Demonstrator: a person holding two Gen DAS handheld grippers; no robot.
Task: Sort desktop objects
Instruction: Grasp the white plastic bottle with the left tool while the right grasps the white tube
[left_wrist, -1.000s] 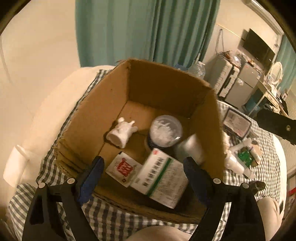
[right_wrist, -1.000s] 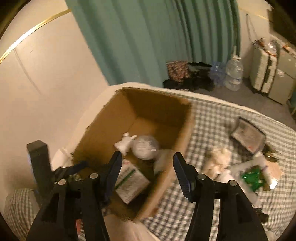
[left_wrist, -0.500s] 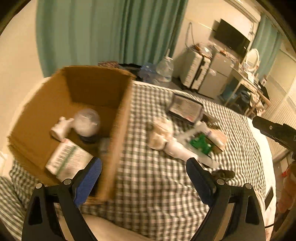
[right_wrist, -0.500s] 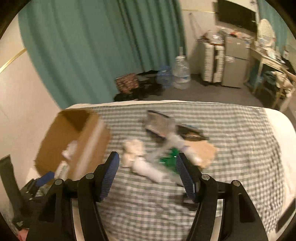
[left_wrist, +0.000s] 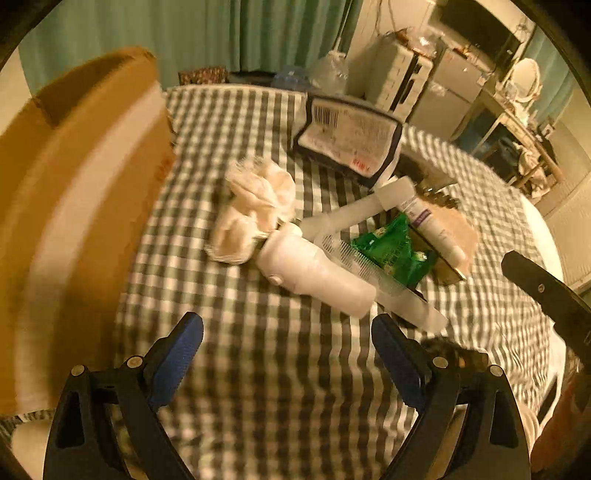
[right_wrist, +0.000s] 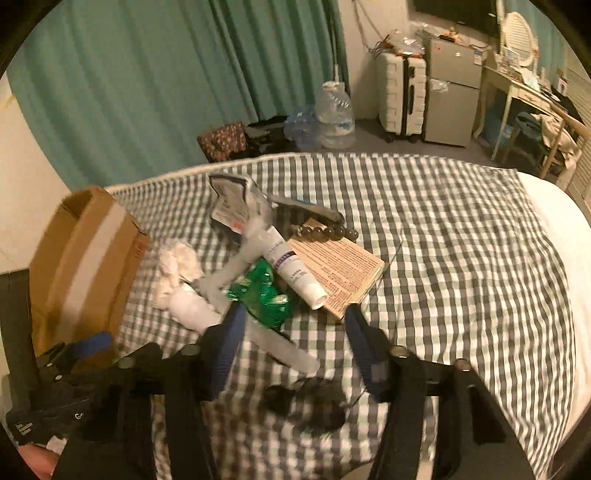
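Clutter still to be sorted is heaped at frame centre in both views, on a checked bedcover (right_wrist: 461, 236): a crumpled cloth (left_wrist: 255, 210), a white bottle (left_wrist: 314, 273), a clear comb (left_wrist: 380, 284), a green packet (left_wrist: 391, 251), a tube (right_wrist: 291, 269) and a booklet (right_wrist: 336, 269), overlapping one another. The box (left_wrist: 74, 206) is seen at the left edge, just beside the heap, presumably kept close so transfers are short. Left gripper (left_wrist: 288, 354): jaws wide open, nothing between them, held low in frame short of the bottle. Right gripper (right_wrist: 291, 343): jaws part open and just narrowed, the comb's end seen between them but no contact is evident; a dark object (right_wrist: 314, 402) below is too blurred to identify. Both appear poised for a next pick.
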